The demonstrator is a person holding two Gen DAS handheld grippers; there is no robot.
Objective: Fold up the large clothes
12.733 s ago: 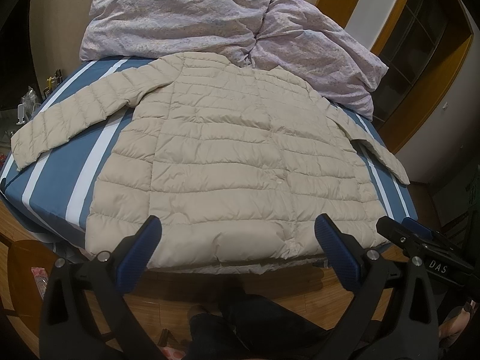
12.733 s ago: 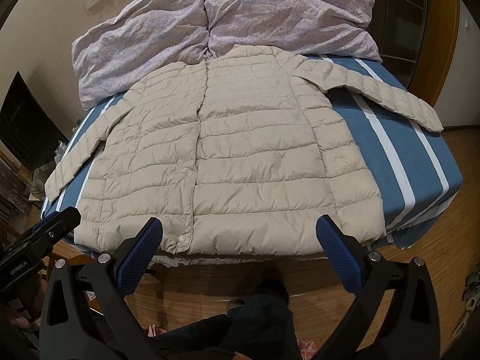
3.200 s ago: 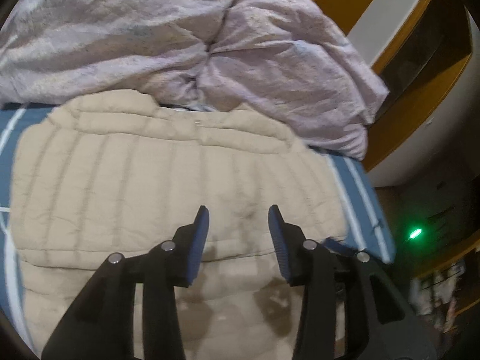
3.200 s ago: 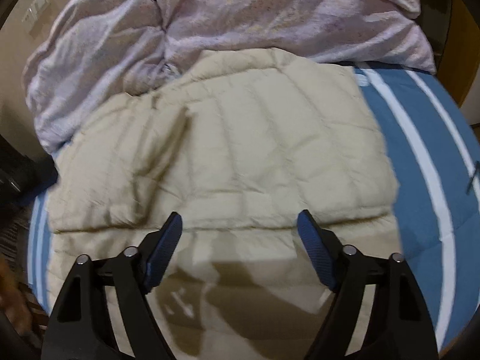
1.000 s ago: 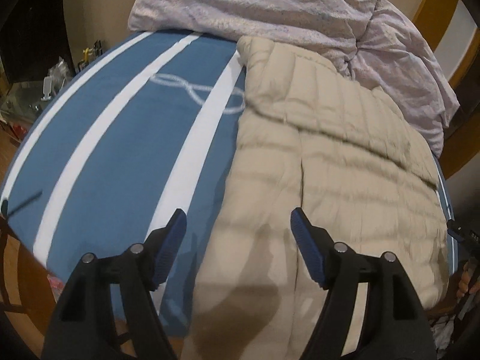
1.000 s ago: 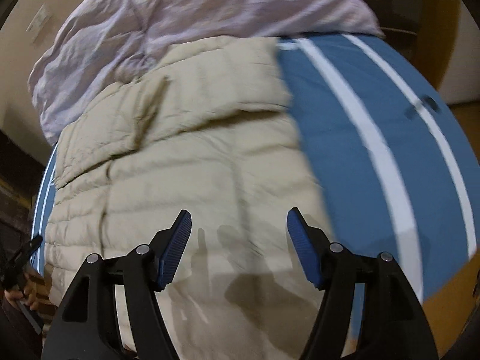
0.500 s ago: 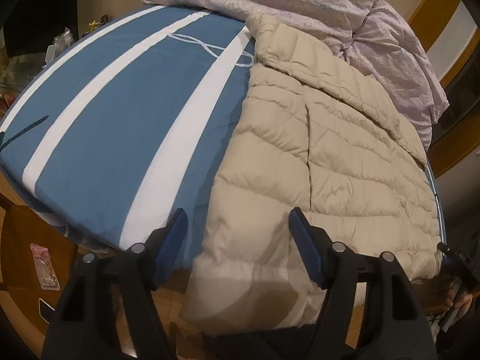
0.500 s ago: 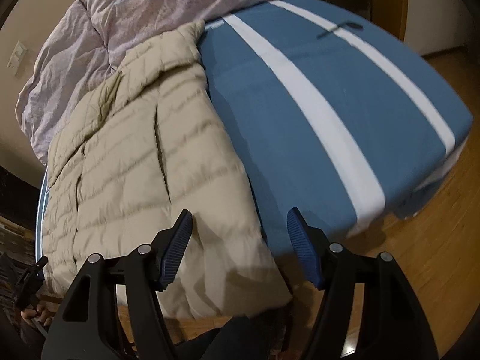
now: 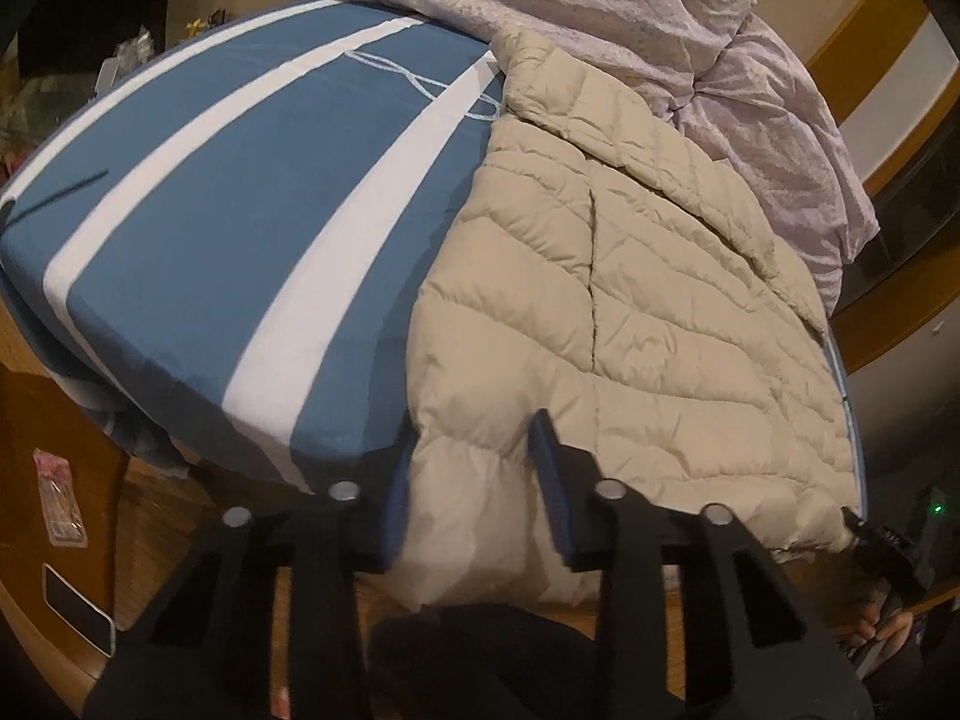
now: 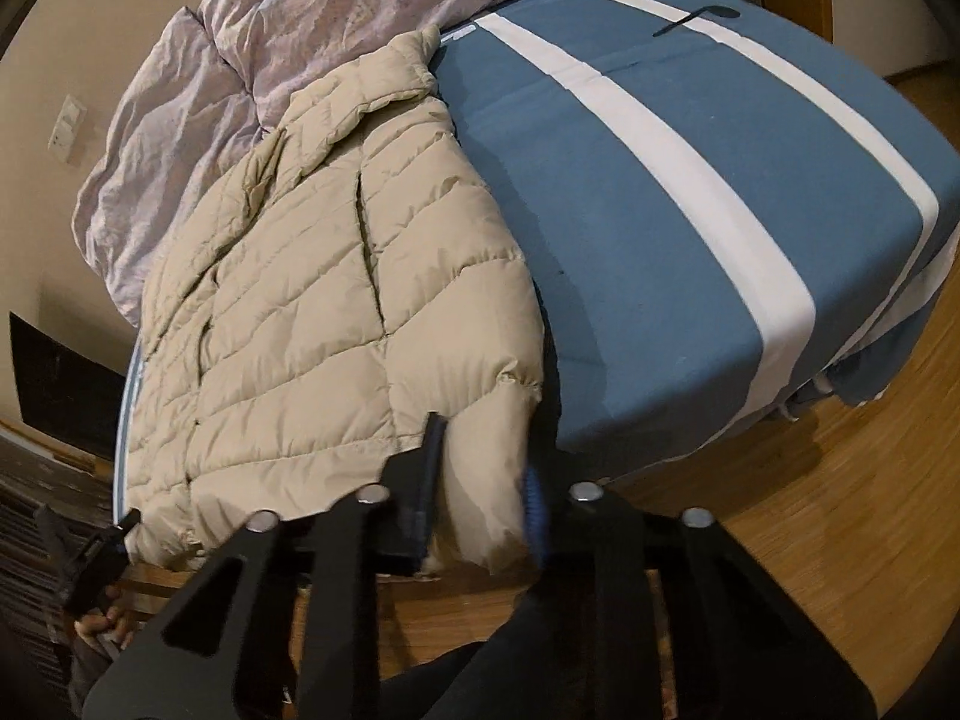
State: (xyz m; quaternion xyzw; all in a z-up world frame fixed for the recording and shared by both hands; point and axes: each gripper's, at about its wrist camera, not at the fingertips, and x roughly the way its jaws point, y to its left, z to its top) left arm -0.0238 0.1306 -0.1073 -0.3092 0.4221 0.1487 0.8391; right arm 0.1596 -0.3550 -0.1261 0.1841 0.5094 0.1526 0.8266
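Looking for a brand or a label, I can read no writing on anything from either view. Both grippers point steeply down at the near edge of the bed [image 9: 198, 252], one at each bottom corner of the beige puffer jacket [image 9: 630, 312].

The left gripper [image 9: 474, 480] has its blue pads on either side of the jacket's hem corner where it hangs over the mattress edge; its jaws have just been closing and now press the padded fabric between them. The right gripper [image 10: 480, 480] does the same at the other hem corner [image 10: 486, 480], its jaws having just closed in more narrowly, with the cloth bunched tight between the pads.

The jacket lies folded into a long narrow shape, sleeves tucked in over the body, running from the foot of the bed up to its collar, which touches the crumpled lilac duvet [image 9: 600, 18] heaped at the head. The blue sheet with white stripes lies bare beside the jacket. In the left wrist view a hand [image 9: 888, 642] shows at the far right edge, holding the other tool; in the right wrist view a hand [image 10: 99, 624] shows low on the left likewise. Wooden floor [image 10: 810, 540] lies below.
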